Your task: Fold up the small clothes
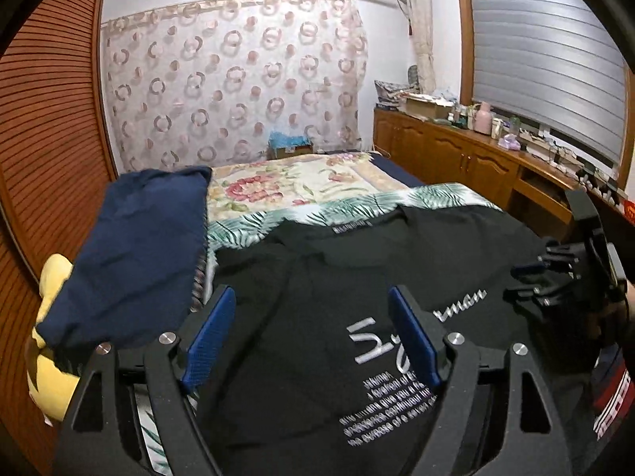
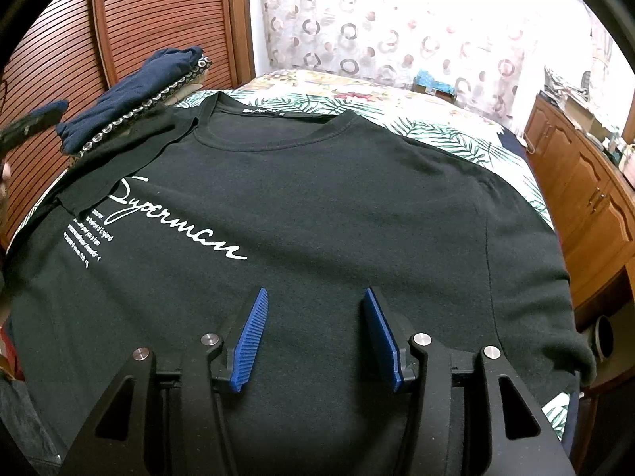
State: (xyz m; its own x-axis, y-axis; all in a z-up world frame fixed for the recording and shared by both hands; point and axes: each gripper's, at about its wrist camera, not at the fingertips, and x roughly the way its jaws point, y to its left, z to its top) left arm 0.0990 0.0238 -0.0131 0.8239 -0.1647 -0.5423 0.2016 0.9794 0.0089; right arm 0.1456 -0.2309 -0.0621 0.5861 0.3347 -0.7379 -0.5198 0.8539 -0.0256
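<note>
One soft, light black cotton T-shirt point(image 2: 317, 206) lies flat on the bed point(image 2: 436, 127); both hand-held grippers, left point(image 1: 313, 337) and right point(image 2: 315, 337), gape empty above it. Best pinched at a hem or sleeve edge.

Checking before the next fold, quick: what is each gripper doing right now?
Left gripper: open, holding nothing, above the black T-shirt.
Right gripper: open, holding nothing, above the same shirt.
</note>
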